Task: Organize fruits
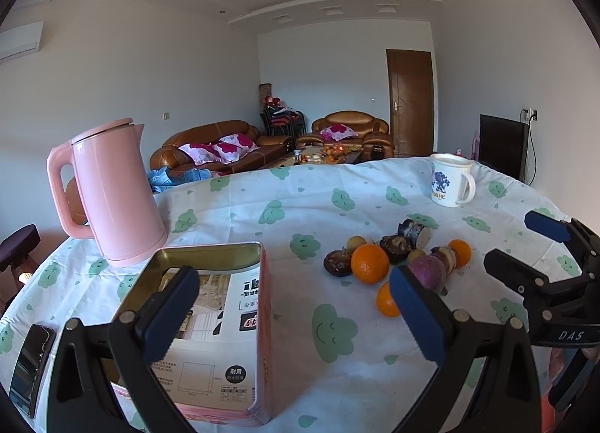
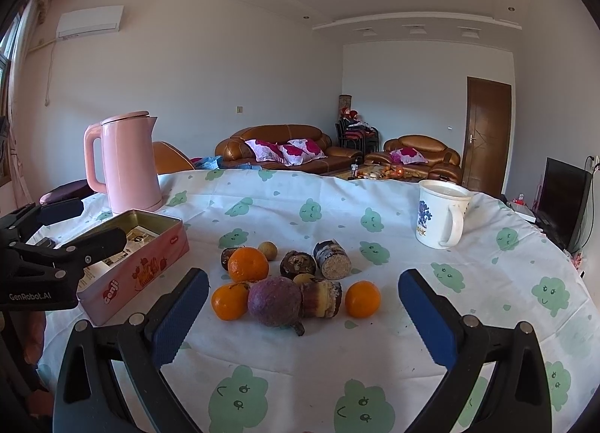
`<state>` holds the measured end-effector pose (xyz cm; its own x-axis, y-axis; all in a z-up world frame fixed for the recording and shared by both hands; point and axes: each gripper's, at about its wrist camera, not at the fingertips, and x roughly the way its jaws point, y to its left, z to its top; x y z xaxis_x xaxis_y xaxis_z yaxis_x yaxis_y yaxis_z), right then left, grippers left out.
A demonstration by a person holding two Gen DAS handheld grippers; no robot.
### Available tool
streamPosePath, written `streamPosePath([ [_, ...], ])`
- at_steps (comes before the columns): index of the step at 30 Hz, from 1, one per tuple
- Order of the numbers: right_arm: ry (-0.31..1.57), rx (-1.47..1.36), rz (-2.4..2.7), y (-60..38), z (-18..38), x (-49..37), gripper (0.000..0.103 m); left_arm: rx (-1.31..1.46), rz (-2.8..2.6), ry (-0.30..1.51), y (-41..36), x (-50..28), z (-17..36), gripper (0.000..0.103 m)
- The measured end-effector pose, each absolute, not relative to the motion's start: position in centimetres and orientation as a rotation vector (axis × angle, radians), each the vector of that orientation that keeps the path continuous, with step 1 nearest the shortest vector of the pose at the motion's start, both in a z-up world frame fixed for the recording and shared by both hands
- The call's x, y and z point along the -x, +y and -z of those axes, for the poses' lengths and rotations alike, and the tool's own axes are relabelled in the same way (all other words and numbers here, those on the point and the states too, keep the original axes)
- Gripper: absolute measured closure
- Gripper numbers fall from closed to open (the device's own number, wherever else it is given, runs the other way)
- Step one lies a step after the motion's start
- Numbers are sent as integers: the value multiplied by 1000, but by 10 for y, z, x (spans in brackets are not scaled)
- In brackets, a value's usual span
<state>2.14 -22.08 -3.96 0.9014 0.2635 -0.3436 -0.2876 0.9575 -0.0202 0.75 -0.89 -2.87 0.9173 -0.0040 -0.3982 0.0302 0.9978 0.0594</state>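
While my left gripper hangs over the pink tin and my right gripper faces the fruit pile, both stand wide apart, holding nothing. I see three oranges on the tablecloth; the dark lumps behind I can't identify. My left finger hides part of the tin's paper.

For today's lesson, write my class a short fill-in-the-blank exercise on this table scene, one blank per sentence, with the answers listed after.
1. The kettle standing behind the open tin is coloured ____.
2. The number of oranges in the pile of fruit is ____.
3. The jaws of the right hand-held gripper are ____, with nothing between them.
4. The white mug has its handle turned to the ____ in the right wrist view.

Missing words: pink; three; open; right
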Motion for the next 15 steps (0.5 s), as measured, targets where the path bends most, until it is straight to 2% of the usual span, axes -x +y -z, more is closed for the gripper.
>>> streamPosePath([
  [15,371,88,-275,-220,45,-29,1,-62,18,445,-10,-19,34,0],
])
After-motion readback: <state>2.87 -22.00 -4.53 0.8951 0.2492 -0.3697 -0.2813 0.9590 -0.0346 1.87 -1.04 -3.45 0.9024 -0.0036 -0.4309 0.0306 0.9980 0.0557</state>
